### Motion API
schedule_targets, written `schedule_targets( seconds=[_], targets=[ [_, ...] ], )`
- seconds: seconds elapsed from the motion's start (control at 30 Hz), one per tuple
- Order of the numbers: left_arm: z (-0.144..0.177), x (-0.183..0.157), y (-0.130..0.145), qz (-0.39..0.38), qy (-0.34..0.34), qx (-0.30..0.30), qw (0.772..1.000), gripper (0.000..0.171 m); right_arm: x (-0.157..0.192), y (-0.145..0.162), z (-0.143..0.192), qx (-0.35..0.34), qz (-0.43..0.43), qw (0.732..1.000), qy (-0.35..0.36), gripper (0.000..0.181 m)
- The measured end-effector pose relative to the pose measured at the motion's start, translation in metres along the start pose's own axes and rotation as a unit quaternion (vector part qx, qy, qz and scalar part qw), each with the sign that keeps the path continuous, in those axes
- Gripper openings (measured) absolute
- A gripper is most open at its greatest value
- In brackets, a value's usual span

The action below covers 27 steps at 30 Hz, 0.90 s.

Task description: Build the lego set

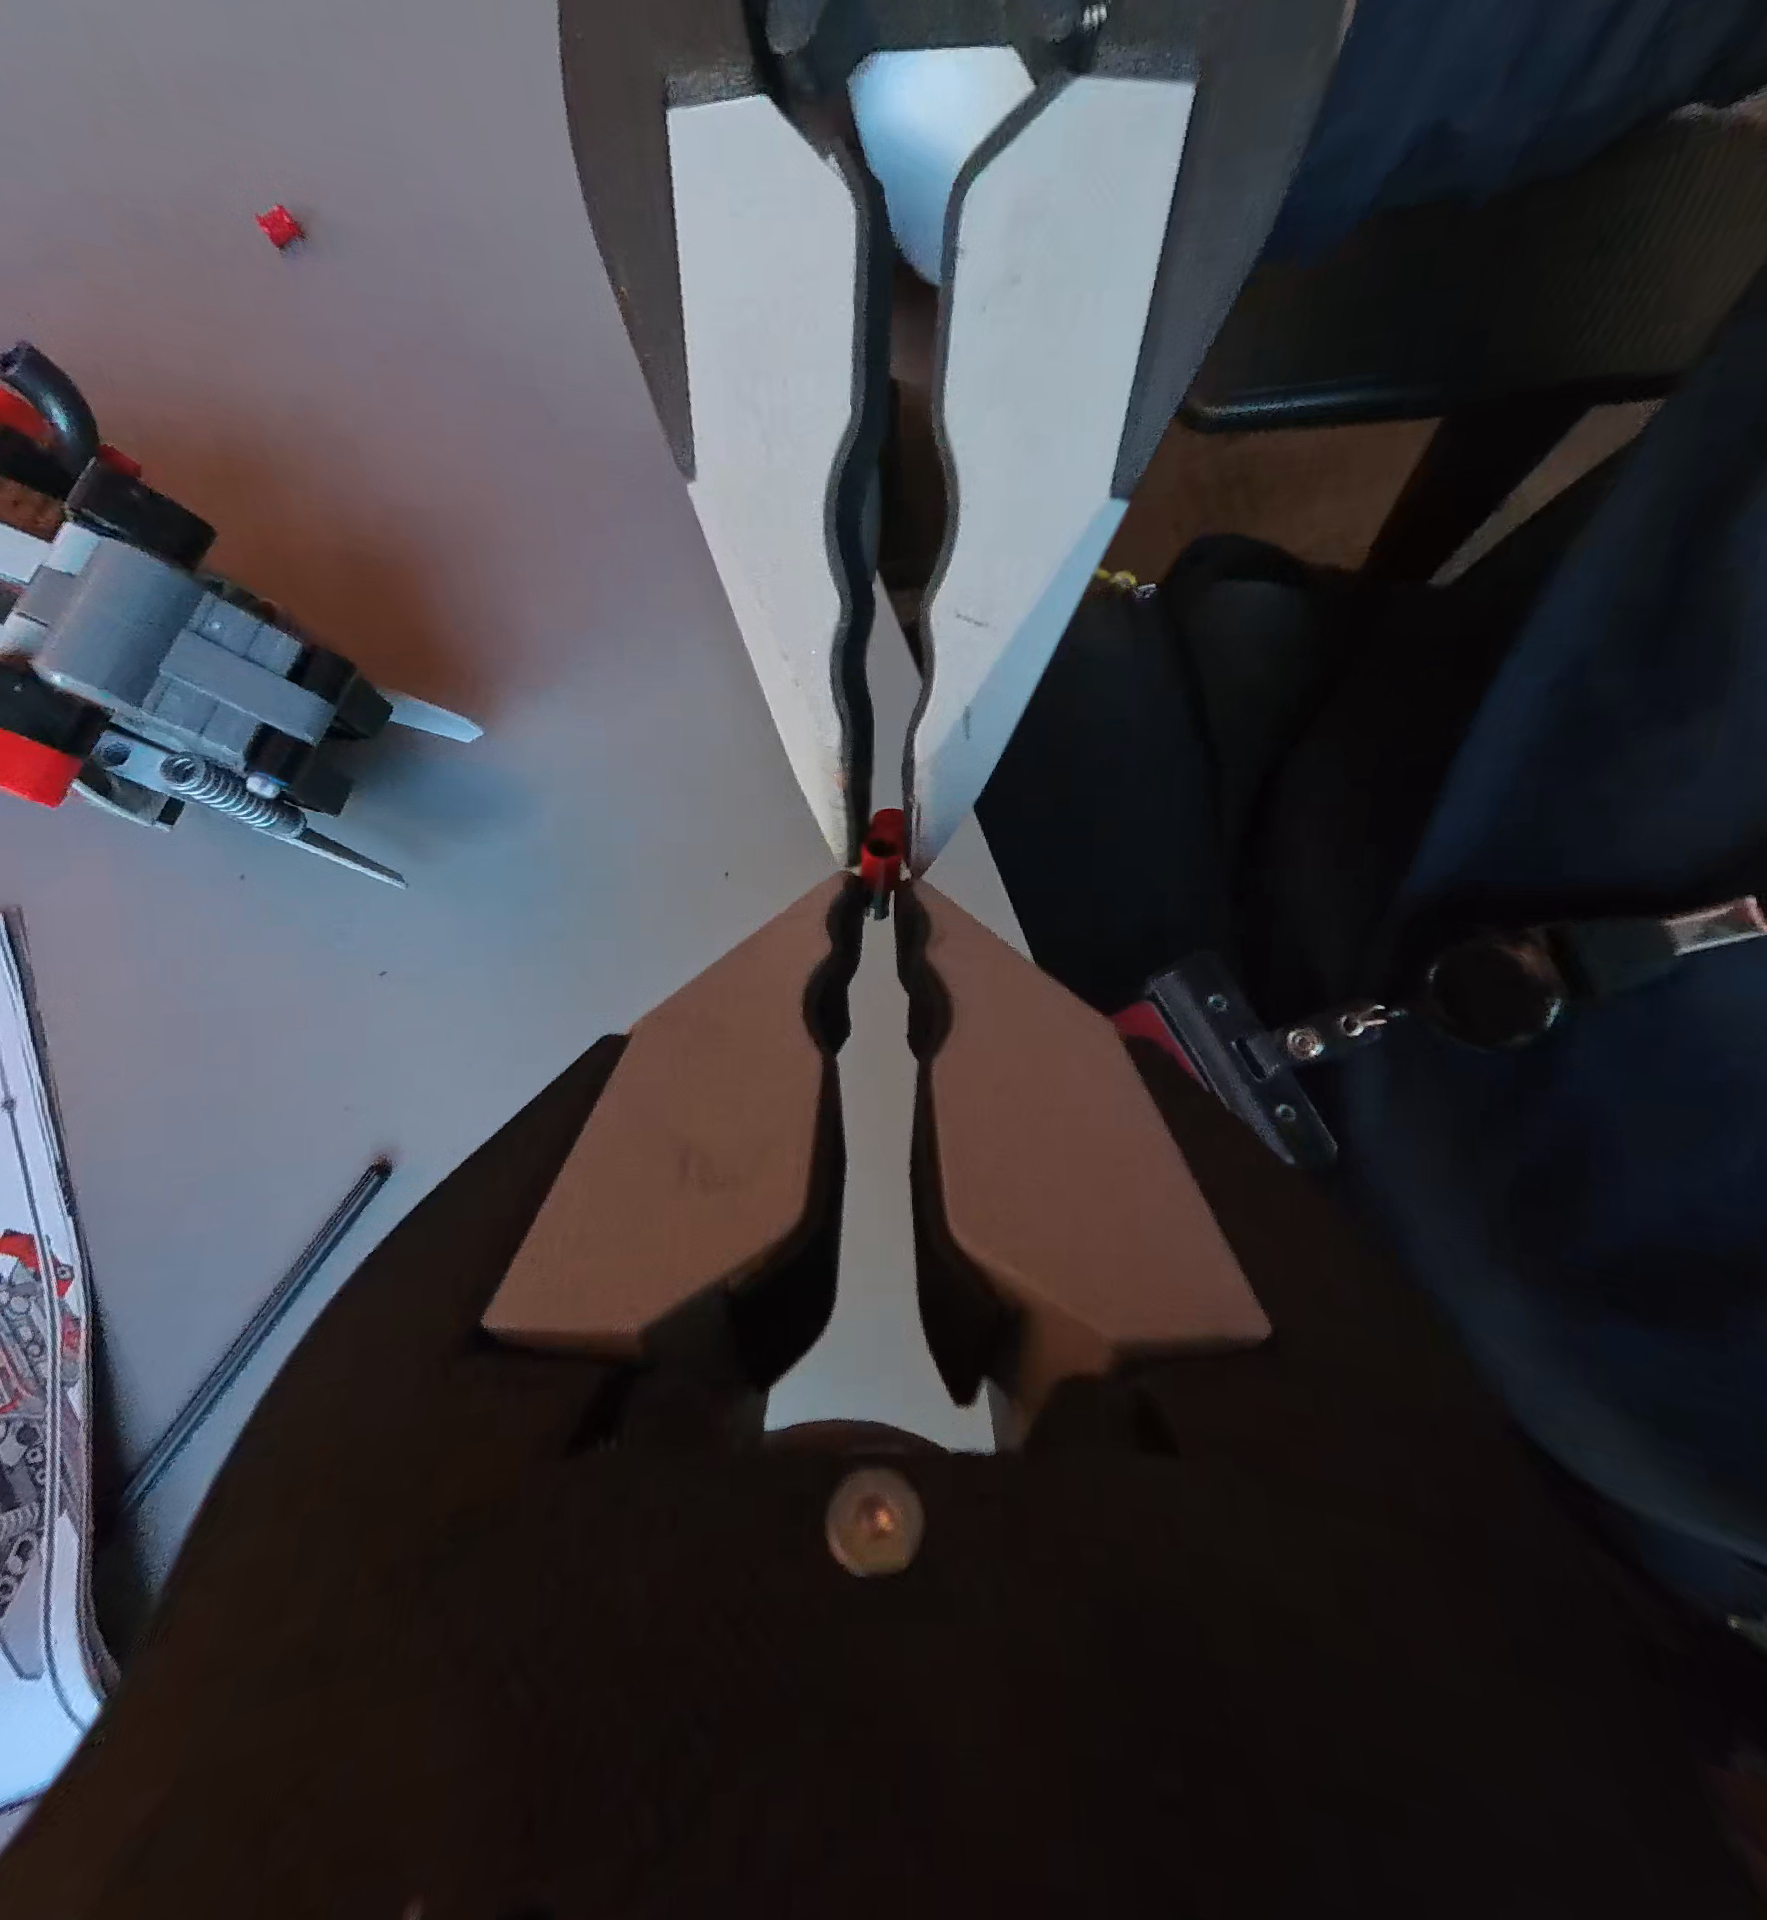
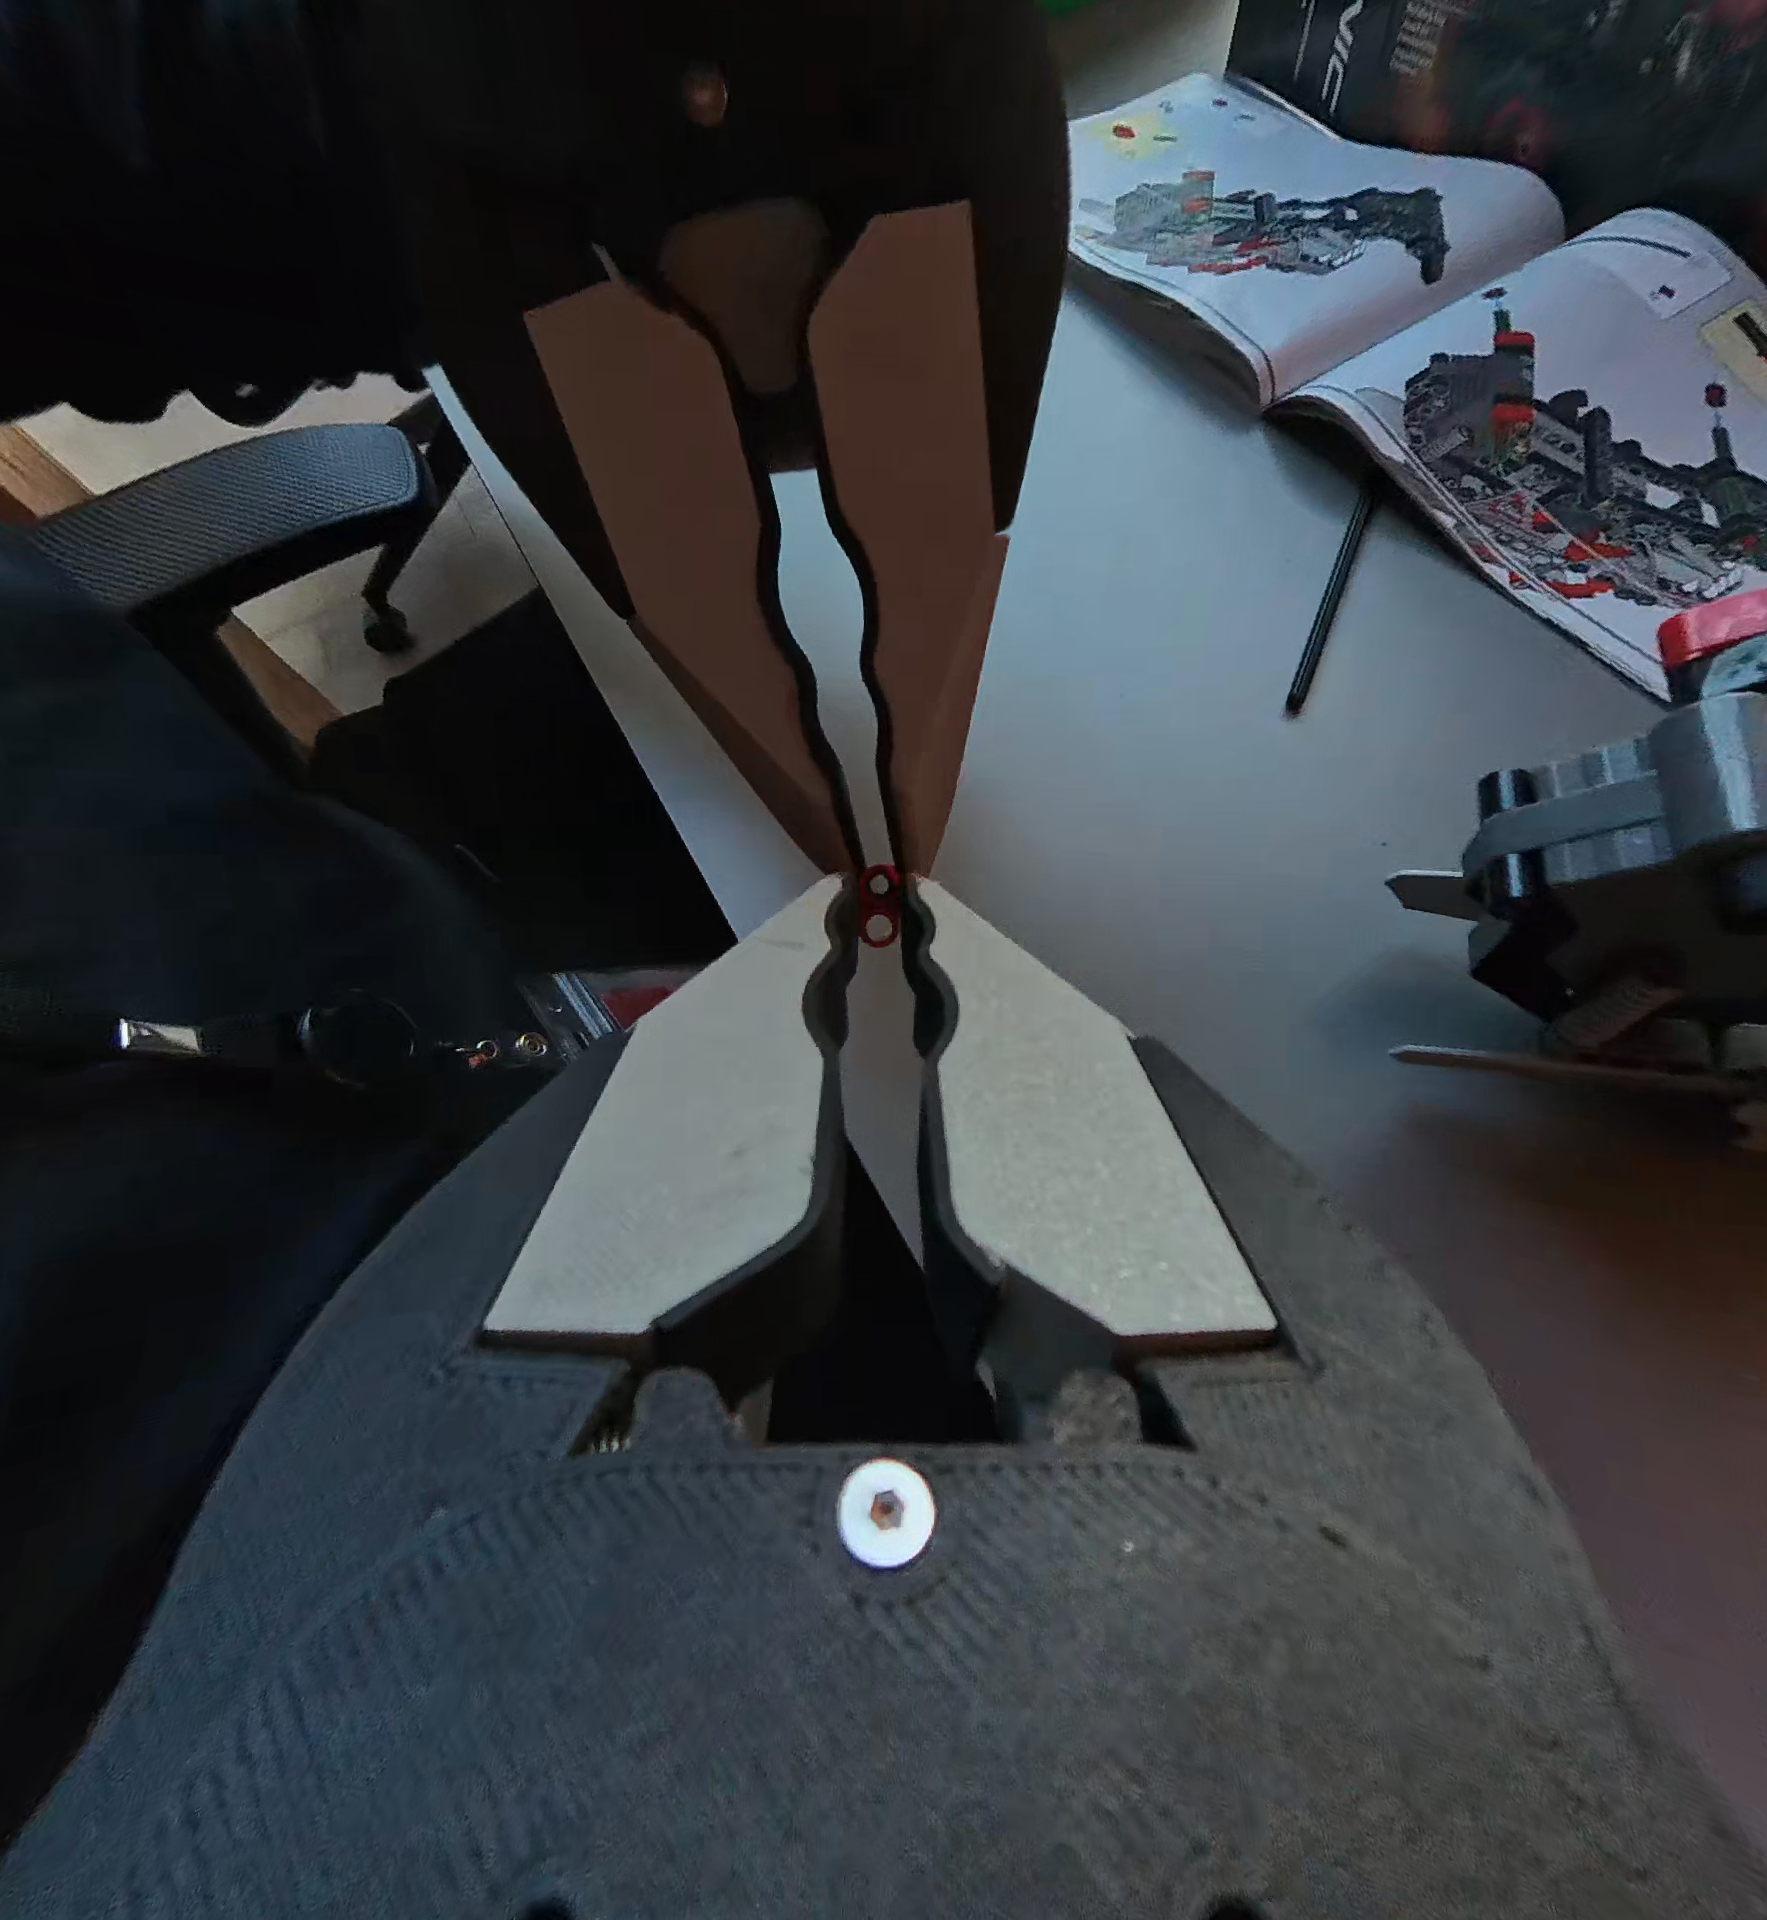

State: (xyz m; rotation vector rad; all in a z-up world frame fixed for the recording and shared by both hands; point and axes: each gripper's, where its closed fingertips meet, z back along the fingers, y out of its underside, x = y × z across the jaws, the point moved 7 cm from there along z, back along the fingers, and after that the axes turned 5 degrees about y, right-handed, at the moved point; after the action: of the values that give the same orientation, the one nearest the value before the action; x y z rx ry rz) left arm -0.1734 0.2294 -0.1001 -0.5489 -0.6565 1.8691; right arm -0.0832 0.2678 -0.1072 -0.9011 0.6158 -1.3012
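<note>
Left hand-held gripper (image 1: 877,902) and right hand-held gripper (image 2: 877,914) meet tip to tip above desk (image 1: 546,935) edge, jaws narrow, both pinching small red lego piece (image 2: 878,906). Partly built lego model (image 1: 141,665) left of left hand-held gripper; instruction booklet (image 2: 1481,343) beyond right one; thin black rod (image 2: 1328,613) beside booklet.

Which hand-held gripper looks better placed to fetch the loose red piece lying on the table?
Probably left: the loose red piece shows only in its view. But both hand-held grippers meet tip to tip on a small red connector, so one must release first.
</note>
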Motion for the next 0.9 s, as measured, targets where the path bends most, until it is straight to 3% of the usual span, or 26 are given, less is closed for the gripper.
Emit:
schedule_targets(
  seconds=[0.17, 0.3, 0.4, 0.47, 0.57, 0.7, 0.9],
  targets=[
    [0.001, 0.004, -0.003, 0.009, 0.005, -0.002, 1.0, 0.003, -0.004, 0.002, 0.002, -0.022, -0.017, 1.0, 0.006, 0.004],
    [0.009, 0.01, -0.005, 0.031, -0.016, -0.049, 0.998, 0.011, -0.018, 0.005, 0.013, -0.107, -0.122, 0.987, -0.015, 0.003],
    [0.015, 0.019, 0.001, 0.0, -0.09, -0.032, 0.995, 0.034, -0.033, 0.012, 0.026, -0.184, -0.234, 0.954, -0.043, 0.003],
    [0.02, 0.03, -0.002, -0.049, -0.162, -0.029, 0.985, 0.035, -0.047, 0.017, 0.039, -0.237, -0.291, 0.926, -0.044, 0.003],
    [0.03, 0.054, -0.017, -0.062, -0.198, -0.077, 0.975, 0.049, -0.068, 0.024, 0.057, -0.306, -0.346, 0.886, -0.048, 0.002],
    [0.043, 0.088, -0.043, -0.076, -0.148, -0.112, 0.98, 0.041, -0.087, 0.029, 0.055, -0.327, -0.371, 0.868, -0.032, 0.003],
    [0.023, 0.117, -0.05, -0.066, -0.015, -0.032, 0.997, 0.028, -0.101, 0.021, 0.044, -0.323, -0.374, 0.869, -0.019, 0.003]
  ],
)
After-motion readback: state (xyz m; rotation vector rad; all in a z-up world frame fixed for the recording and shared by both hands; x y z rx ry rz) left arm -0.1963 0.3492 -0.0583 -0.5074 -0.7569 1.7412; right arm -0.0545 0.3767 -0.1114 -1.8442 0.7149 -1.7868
